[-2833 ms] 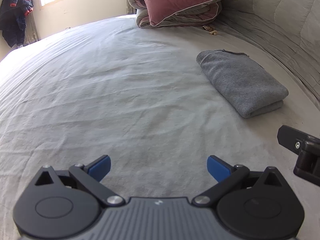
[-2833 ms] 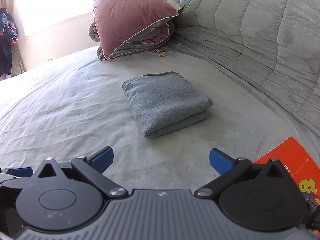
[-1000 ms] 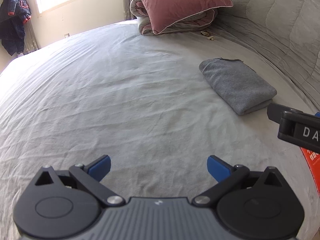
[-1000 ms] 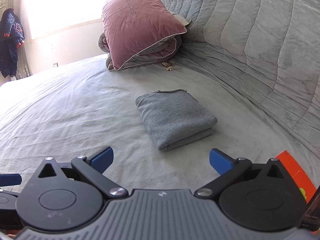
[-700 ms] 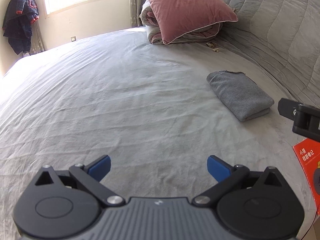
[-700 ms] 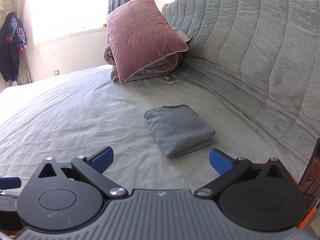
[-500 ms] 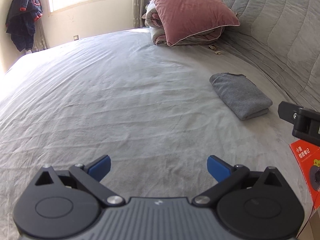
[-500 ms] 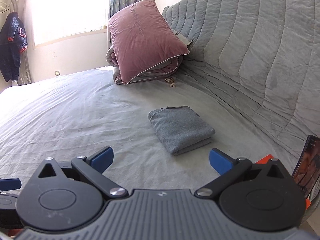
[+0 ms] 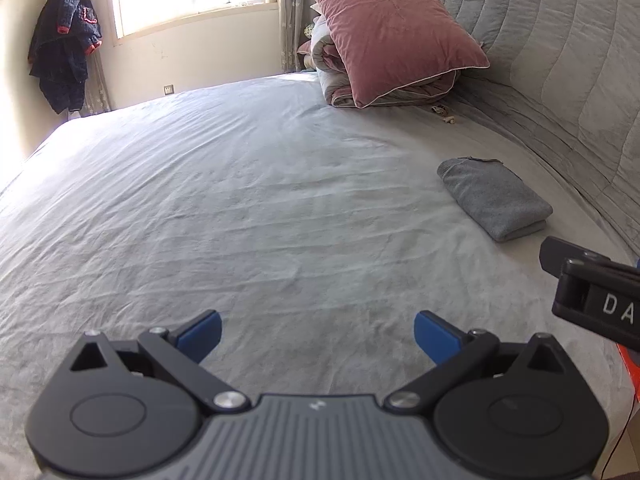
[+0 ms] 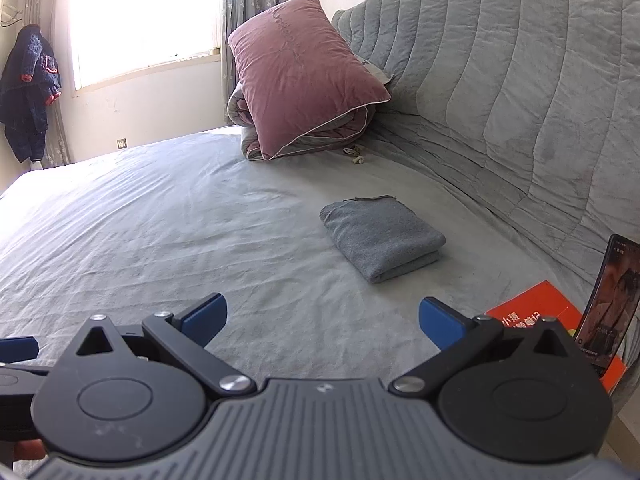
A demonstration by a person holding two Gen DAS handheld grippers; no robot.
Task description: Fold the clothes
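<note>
1. Currently, the left gripper [image 9: 316,330] is spread wide and holds nothing; bare bed sheet [image 9: 240,208] shows between its blue fingertips [image 9: 200,330].
2. The right gripper [image 10: 322,318] is likewise spread wide and empty. Part of its body appears at the right edge of the left wrist view, so the two tools sit side by side.
3. The task item, a grey folded garment [image 10: 382,234], lies flat on the sheet, close to the quilted headboard [image 10: 520,100] and apart from both grippers.
4. Direction from the tongs: in the right wrist view the garment sits ahead and slightly right of centre. In the left wrist view the same garment [image 9: 494,200] sits far to the right.
5. Judgement: the right gripper is the nearer tool, with the more direct line to the garment.
6. Long axis: the bundle runs obliquely, from a far corner on the left to a near corner on the right. Its layered open edges face the grippers and the right; a rounded fold is on the left side.
7. Judgement: the garment already looks folded into a compact rectangle, so this item appears finished.
8. Other items: a pink pillow [image 10: 300,68] on rolled bedding stands beyond the garment; an orange box [image 10: 536,312] and a propped phone [image 10: 612,296] sit at the right edge.
</note>
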